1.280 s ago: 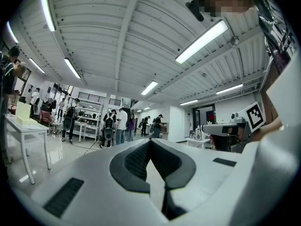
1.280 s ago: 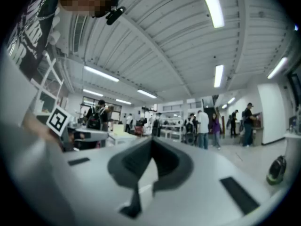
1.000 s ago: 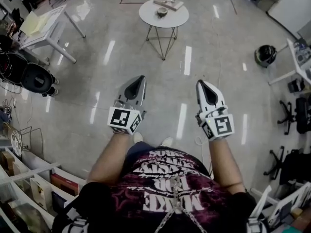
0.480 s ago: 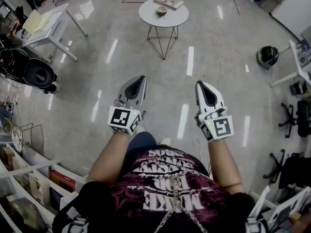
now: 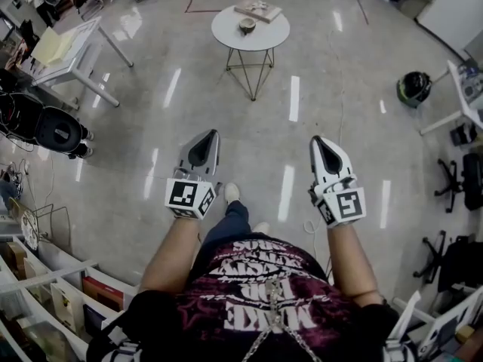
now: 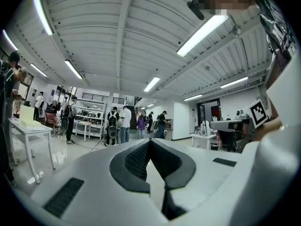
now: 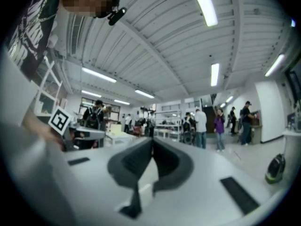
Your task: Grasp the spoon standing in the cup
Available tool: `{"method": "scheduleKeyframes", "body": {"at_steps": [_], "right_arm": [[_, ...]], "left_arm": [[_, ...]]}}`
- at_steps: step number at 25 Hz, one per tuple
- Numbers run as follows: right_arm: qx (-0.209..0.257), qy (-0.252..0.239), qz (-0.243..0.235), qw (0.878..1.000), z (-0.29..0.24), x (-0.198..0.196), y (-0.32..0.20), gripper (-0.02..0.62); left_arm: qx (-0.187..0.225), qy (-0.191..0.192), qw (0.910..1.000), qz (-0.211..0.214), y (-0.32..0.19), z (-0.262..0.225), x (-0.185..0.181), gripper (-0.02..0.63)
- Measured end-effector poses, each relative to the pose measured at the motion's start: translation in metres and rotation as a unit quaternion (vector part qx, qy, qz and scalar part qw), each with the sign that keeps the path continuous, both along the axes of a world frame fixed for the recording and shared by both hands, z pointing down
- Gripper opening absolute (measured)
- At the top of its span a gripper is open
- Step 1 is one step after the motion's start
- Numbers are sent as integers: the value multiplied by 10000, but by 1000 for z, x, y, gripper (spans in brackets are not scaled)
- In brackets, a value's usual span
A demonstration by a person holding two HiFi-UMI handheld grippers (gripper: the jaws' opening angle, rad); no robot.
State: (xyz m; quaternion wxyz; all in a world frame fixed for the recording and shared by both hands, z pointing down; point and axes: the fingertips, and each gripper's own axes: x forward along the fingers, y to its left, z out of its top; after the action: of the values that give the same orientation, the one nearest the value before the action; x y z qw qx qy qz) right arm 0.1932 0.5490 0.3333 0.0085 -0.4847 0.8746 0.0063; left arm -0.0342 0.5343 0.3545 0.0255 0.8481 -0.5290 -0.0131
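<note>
Scene noted from the head view: a wide shiny floor (image 5: 339, 127) is seen, and a round white table (image 5: 269, 38) on thin wire legs stands well ahead of the person. Both tools are held out at waist height, well apart from that table. The left gripper (image 5: 214, 133) is recorded as clenched, pads together at the tips with nothing between them; the right gripper (image 5: 315, 139) is likewise clamped on nothing. On the tabletop a book (image 5: 257, 9) lies at the far side, and the cup (image 5: 247, 26) sits just beside it, nearer the person. The spoon is too small to be made out; per the task it is taken to stand in that cup, long axis roughly upright. Key relation: the cup lies straight ahead and far off, between the lines of the two tools and marginally toward the left one, so neither is judged clearly favoured, and the gap must be closed and a pair of jaws opened before any grasp. The cup and round table are shown only by the head view; the gripper views are aimed higher, and only ceiling lights, distant people (image 6: 124, 124) and the meeting jaw tips are given.
</note>
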Motion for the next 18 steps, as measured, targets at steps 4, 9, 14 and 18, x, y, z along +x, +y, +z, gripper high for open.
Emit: {"method": "scheduleKeyframes", "body": {"at_steps": [4, 9, 14, 18], "right_arm": [[-13, 64, -19, 10000, 4, -6, -19, 31], [-51, 84, -42, 9999, 7, -17, -41, 31], [-162, 71, -20, 9998, 14, -26, -64, 31], [-239, 76, 4, 9997, 20, -32, -87, 32]], "left_arm": [[-50, -15, 10000, 84, -25, 3, 3, 25], [-220, 40, 9997, 48, -54, 12, -4, 25], [-268, 69, 9995, 117, -74, 14, -11, 25], [-401, 88, 9990, 164, -96, 24, -16, 25]]}}
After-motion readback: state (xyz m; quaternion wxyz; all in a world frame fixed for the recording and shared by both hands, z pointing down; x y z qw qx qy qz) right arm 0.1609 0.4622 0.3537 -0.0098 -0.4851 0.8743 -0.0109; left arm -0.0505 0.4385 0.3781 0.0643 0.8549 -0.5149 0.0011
